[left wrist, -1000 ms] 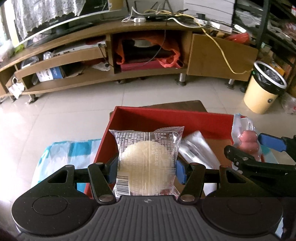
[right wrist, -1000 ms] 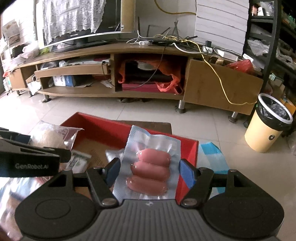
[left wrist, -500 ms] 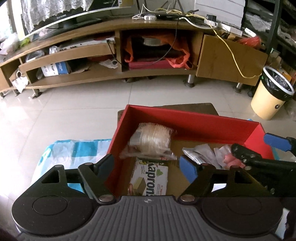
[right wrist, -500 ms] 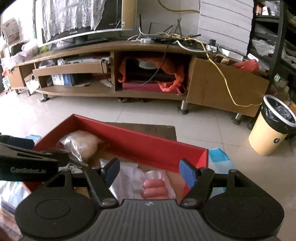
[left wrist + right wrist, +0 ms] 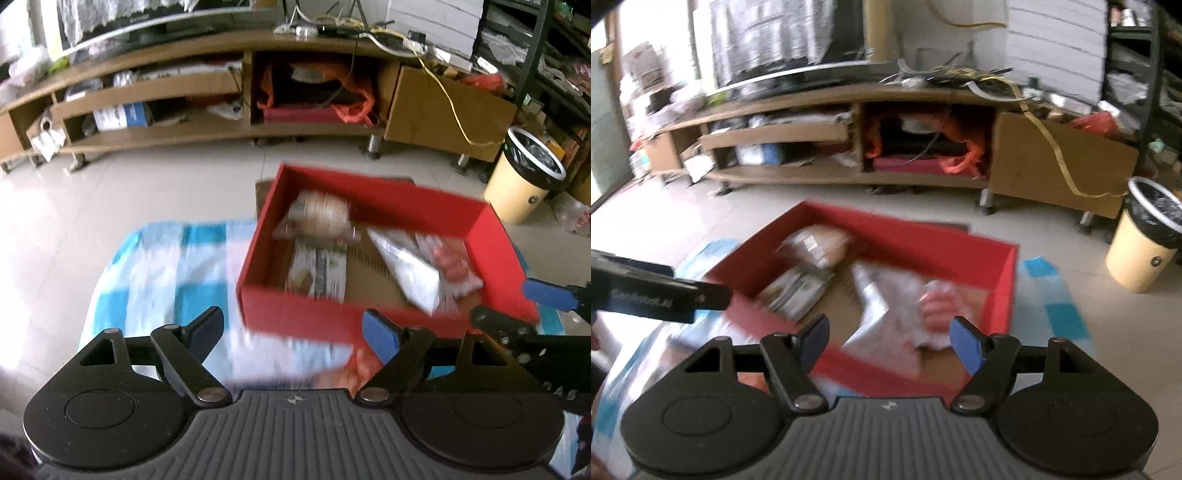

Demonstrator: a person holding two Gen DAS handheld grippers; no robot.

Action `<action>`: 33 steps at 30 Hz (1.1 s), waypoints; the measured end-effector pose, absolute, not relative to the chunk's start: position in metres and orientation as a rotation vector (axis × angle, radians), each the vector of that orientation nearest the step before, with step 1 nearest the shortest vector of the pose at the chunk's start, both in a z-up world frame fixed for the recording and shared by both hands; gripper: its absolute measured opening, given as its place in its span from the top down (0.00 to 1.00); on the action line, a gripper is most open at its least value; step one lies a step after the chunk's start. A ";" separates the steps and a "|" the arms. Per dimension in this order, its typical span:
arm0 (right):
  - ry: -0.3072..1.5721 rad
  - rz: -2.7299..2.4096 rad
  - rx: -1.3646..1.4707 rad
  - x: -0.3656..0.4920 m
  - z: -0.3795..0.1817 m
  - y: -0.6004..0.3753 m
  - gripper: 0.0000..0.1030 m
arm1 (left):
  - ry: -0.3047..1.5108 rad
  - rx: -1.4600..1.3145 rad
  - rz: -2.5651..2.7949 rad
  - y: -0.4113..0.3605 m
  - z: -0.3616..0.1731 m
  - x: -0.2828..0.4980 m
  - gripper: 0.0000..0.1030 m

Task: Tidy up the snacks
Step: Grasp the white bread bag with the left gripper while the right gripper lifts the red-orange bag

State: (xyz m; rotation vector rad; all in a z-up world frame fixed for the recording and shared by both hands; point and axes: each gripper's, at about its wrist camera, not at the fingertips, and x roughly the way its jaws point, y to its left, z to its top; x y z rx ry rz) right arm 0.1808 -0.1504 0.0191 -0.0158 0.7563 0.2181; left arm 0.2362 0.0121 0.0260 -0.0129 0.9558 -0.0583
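Observation:
A red box sits on a blue-and-white checked cloth. Inside lie a round pastry in clear wrap, a green-and-white snack pack, a silver pouch and a pink sausage pack. My left gripper is open and empty, above the box's near wall. My right gripper is open and empty, above the box's near right part. Both views are motion-blurred.
Loose snack packets lie blurred on the cloth in front of the box. A wooden TV stand runs across the back. A cream bin with a black liner stands at the right on the tiled floor.
Both grippers opened and dropped their packs into the box: the pastry from the left, the sausages from the right. Both have since pulled back and up from the box.

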 end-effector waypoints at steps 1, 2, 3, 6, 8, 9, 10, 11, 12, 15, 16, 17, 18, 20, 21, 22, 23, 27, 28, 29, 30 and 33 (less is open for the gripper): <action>0.772 0.240 -0.034 0.177 0.017 -0.145 0.34 | 0.964 -0.017 -0.062 0.014 0.023 0.231 0.16; 0.779 0.258 -0.052 0.173 0.015 -0.140 0.34 | 0.970 -0.019 -0.061 0.017 0.021 0.226 0.16; 0.782 0.278 -0.067 0.169 0.013 -0.134 0.34 | 0.976 -0.023 -0.058 0.020 0.018 0.221 0.16; 0.815 0.349 -0.099 0.164 0.003 -0.123 0.34 | 0.998 -0.028 -0.055 0.028 0.013 0.208 0.15; 0.840 0.400 -0.100 0.164 -0.005 -0.116 0.34 | 1.003 -0.039 -0.056 0.037 0.011 0.198 0.15; 0.851 0.425 -0.099 0.165 -0.009 -0.114 0.34 | 1.008 -0.045 -0.058 0.042 0.011 0.194 0.15; 0.862 0.446 -0.099 0.167 -0.013 -0.112 0.34 | 1.011 -0.050 -0.057 0.046 0.011 0.192 0.15; 0.872 0.460 -0.101 0.170 -0.017 -0.109 0.34 | 1.011 -0.056 -0.057 0.050 0.011 0.191 0.15; 0.878 0.468 -0.107 0.173 -0.022 -0.107 0.34 | 1.009 -0.062 -0.061 0.054 0.011 0.190 0.15; 0.915 0.503 -0.125 0.184 -0.040 -0.100 0.33 | 1.005 -0.071 -0.087 0.063 0.012 0.189 0.14; 0.922 0.515 -0.123 0.187 -0.045 -0.098 0.30 | 1.004 -0.073 -0.097 0.064 0.012 0.189 0.14; 0.929 0.529 -0.117 0.190 -0.050 -0.097 0.28 | 1.003 -0.075 -0.112 0.065 0.011 0.189 0.14; 0.933 0.535 -0.110 0.192 -0.054 -0.096 0.27 | 1.003 -0.076 -0.132 0.066 0.010 0.189 0.14; 0.930 0.558 -0.080 0.196 -0.061 -0.098 0.27 | 1.001 -0.066 -0.173 0.067 0.008 0.190 0.13; 0.931 0.571 -0.065 0.198 -0.063 -0.098 0.29 | 1.000 -0.054 -0.185 0.066 0.007 0.189 0.13; 0.937 0.586 -0.048 0.198 -0.064 -0.099 0.36 | 0.998 -0.039 -0.197 0.065 0.005 0.190 0.12; 0.941 0.595 -0.038 0.197 -0.063 -0.100 0.38 | 0.998 -0.022 -0.205 0.065 0.003 0.190 0.12; 0.980 0.590 -0.053 0.186 -0.056 -0.105 0.55 | 1.012 0.066 -0.271 0.056 -0.002 0.195 0.12; 0.994 0.589 -0.035 0.184 -0.054 -0.108 0.57 | 1.010 0.110 -0.301 0.052 -0.001 0.194 0.12; 1.008 0.586 -0.022 0.179 -0.052 -0.111 0.57 | 1.003 0.165 -0.334 0.047 0.000 0.192 0.11; 1.015 0.585 -0.019 0.173 -0.050 -0.115 0.58 | 0.994 0.232 -0.382 0.040 0.002 0.191 0.10; 1.029 0.581 -0.024 0.149 -0.043 -0.122 0.58 | 0.964 0.397 -0.478 0.024 0.003 0.189 0.07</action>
